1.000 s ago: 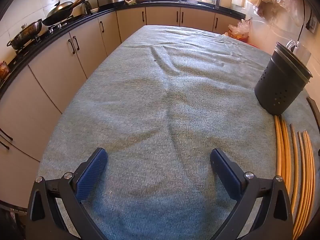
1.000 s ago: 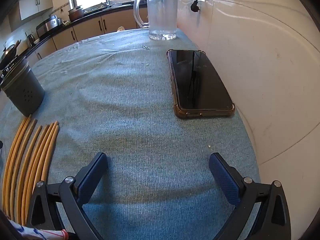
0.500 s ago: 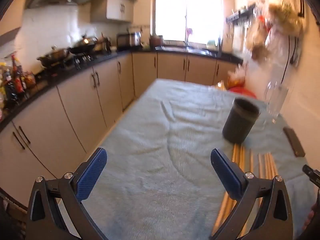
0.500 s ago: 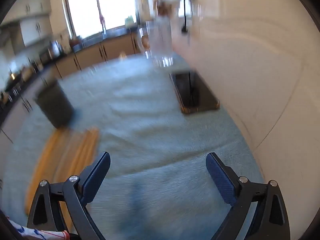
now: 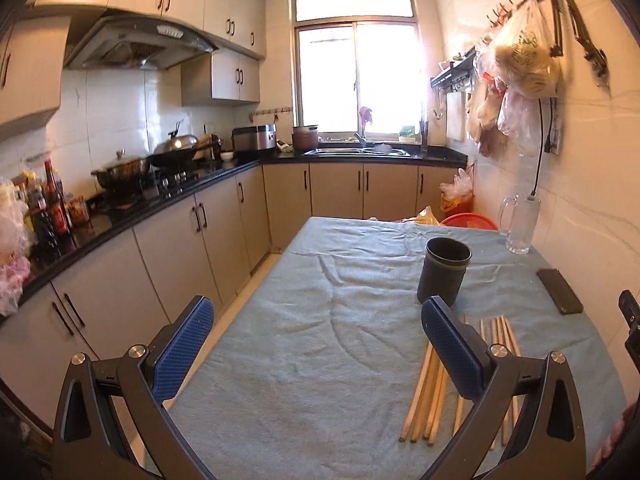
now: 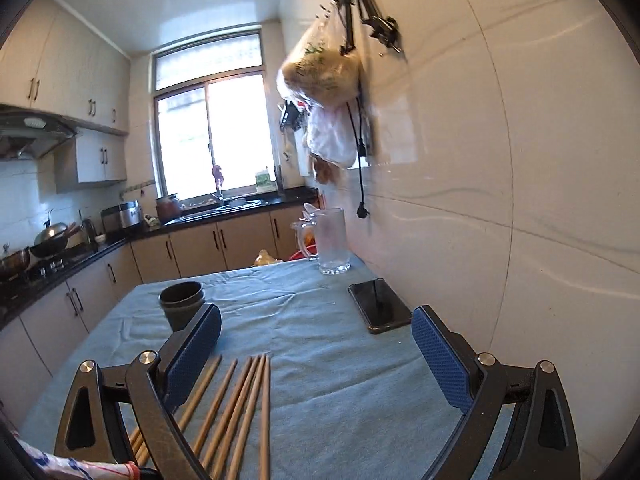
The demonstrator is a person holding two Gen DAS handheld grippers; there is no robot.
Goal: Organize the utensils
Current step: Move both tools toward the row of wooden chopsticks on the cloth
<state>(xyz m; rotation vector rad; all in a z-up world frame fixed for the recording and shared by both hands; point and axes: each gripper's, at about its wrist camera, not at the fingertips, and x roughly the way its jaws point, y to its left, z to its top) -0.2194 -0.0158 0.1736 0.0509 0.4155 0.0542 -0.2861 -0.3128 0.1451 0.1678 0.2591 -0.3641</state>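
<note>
Here, line by line:

Left tongs (image 5: pixel 316 348): blue-padded jaws spread wide, nothing between them, held above the bench and looking down its length toward the window.

Right tongs (image 6: pixel 316 354): jaws likewise wide apart and empty, raised over the near end of the bench beside the white tiled wall.

Bench (image 5: pixel 320 380): long surface covered by a rumpled grey-blue cloth.

Long wooden chopsticks (image 5: pixel 430 392): lying flat on the cloth in loose, roughly parallel groups at the near right of the bench, their far tips pointing toward the holder; in the right wrist view they (image 6: pixel 240 404) run under and just right of the left pad.

Dark cylindrical utensil holder (image 5: pixel 443 266): upright on the cloth just beyond the chopsticks' far tips, apart from them; also seen from the right wrist (image 6: pixel 182 304).

Black smartphone in a brown case (image 6: pixel 379 305): flat on the cloth near the wall.

Clear glass pitcher (image 6: pixel 330 240): upright at the far corner, beyond the phone.
</note>
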